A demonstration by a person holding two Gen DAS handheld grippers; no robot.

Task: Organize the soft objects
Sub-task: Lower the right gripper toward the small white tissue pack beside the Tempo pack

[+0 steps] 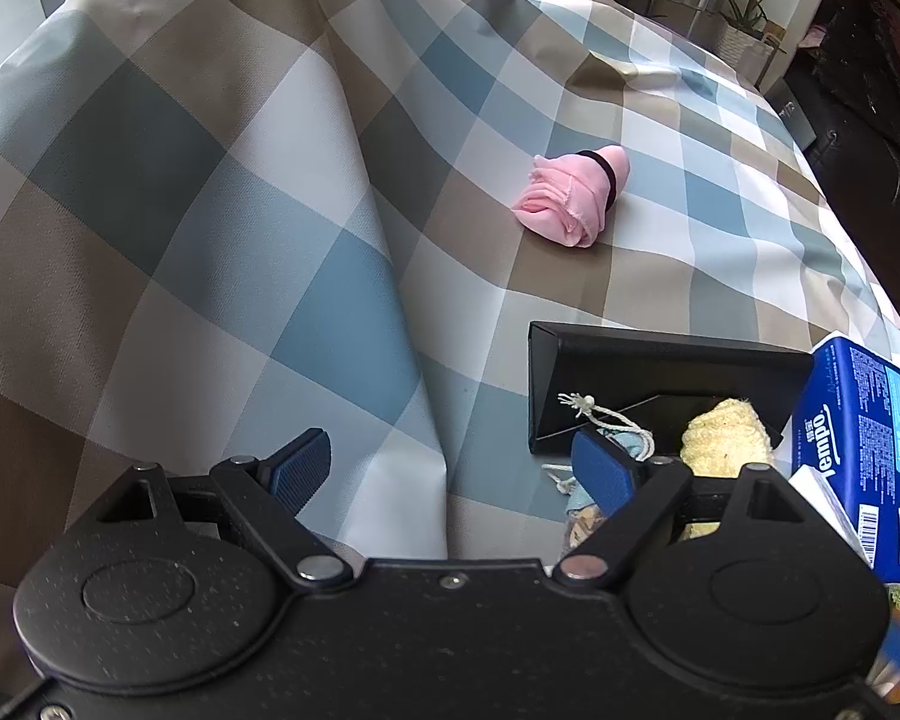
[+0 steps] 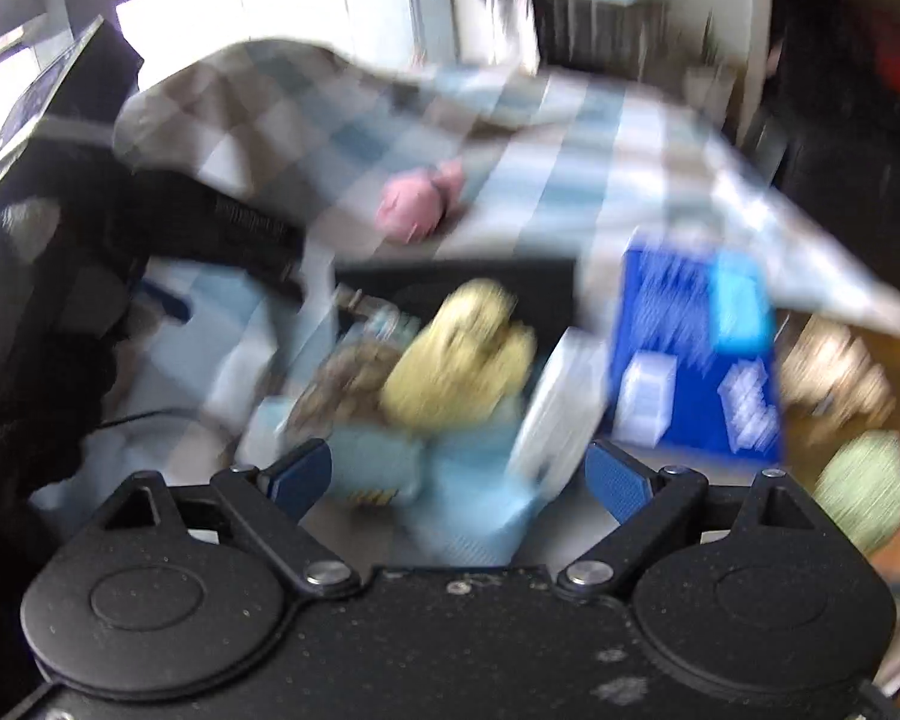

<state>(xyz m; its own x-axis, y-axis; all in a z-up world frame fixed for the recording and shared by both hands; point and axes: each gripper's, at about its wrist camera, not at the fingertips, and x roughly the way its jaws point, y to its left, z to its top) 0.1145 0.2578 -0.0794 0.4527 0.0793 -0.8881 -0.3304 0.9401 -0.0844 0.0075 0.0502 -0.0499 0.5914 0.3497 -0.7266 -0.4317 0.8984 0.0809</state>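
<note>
A pink rolled cloth (image 1: 570,198) with a black band lies on the checked bedcover (image 1: 270,240). An open black box (image 1: 660,384) holds a yellow knitted piece (image 1: 726,438) and a pale blue pouch with a string (image 1: 606,420). My left gripper (image 1: 450,468) hangs open above the cover just left of the box, nothing between its fingers. The right wrist view is blurred. My right gripper (image 2: 459,477) stands open above the box, over the yellow piece (image 2: 456,360) and a light blue soft thing (image 2: 468,498) that lies between the fingers. The pink roll (image 2: 417,204) is beyond.
A blue Tempo tissue pack (image 1: 852,450) stands at the box's right side, also in the right wrist view (image 2: 696,348). A green fuzzy thing (image 2: 864,486) lies at the right on wood. The cover rises in a big fold on the left. Dark furniture stands at the right.
</note>
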